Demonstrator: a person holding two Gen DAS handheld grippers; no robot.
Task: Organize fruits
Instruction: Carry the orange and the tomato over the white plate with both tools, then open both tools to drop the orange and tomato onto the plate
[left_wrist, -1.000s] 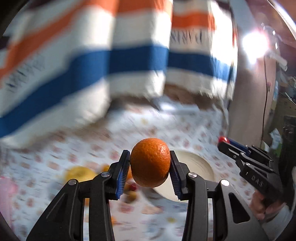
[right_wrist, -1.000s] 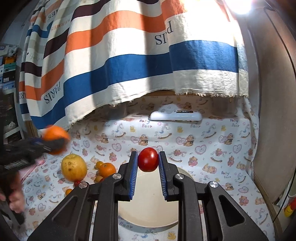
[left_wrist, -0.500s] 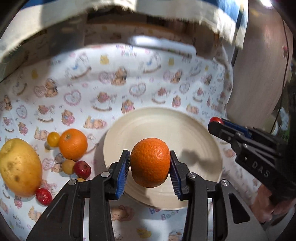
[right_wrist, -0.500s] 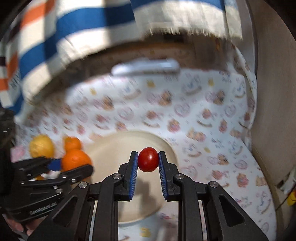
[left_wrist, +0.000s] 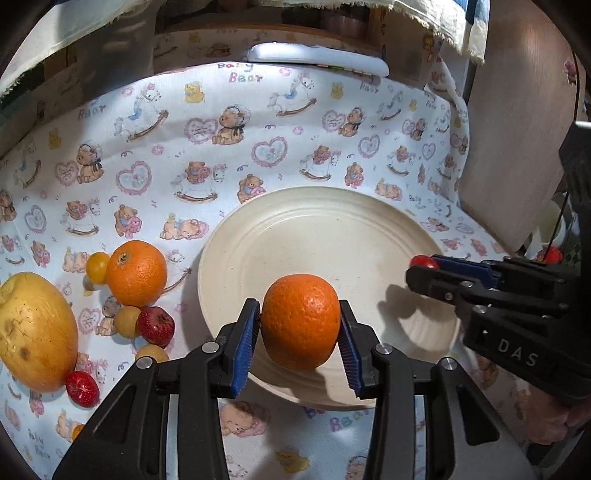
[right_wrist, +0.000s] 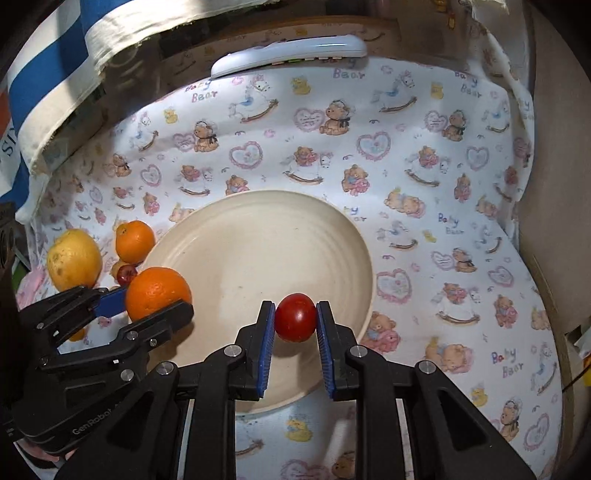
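My left gripper (left_wrist: 300, 325) clamps the orange (left_wrist: 300, 322); my right gripper (right_wrist: 295, 323) clamps the red fruit (right_wrist: 295, 322). Both hang above the plate (left_wrist: 332, 229). I should lower, then release toward 12 o'clock, apart.

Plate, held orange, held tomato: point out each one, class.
plate (left_wrist: 314, 236), left wrist view, bare centre.
held orange (left_wrist: 300, 321), left wrist view, front peel.
held tomato (right_wrist: 295, 316), right wrist view, front skin.
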